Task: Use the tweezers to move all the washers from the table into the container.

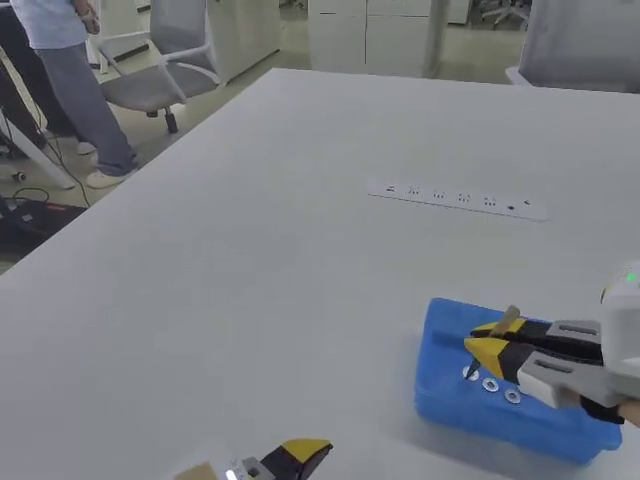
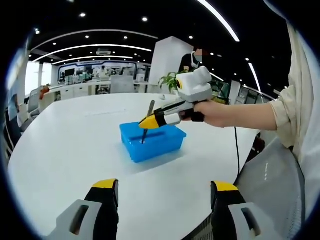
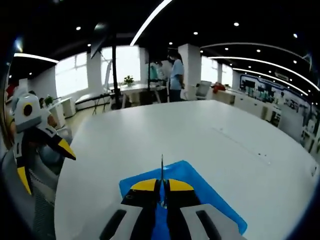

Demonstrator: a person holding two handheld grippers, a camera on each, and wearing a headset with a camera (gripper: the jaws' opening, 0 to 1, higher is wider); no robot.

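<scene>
In the head view, at the far left, a person stands on the floor beside a grey office chair. From there a wide, pale grey table spreads to the right. At its near edge is the left gripper. Farther right a white power strip lies flat on the table, well apart from the blue container at the lower right. This view looks down into the container, so the washers are seen lying on its bottom, close together, just beside the tip of the tweezers. The right gripper is above the container with its jaws closed on the tweezers, which point down into it. The left gripper view gives the same scene from the side. The left gripper's own jaws stand wide apart with nothing between them. Beyond them a hand holds the right gripper over the container, in a large office with ceiling lights and a green plant behind. The right gripper view looks along the tweezers, clamped between the closed jaws. It shows the left gripper at its left side and people standing beyond the far end of the table.
</scene>
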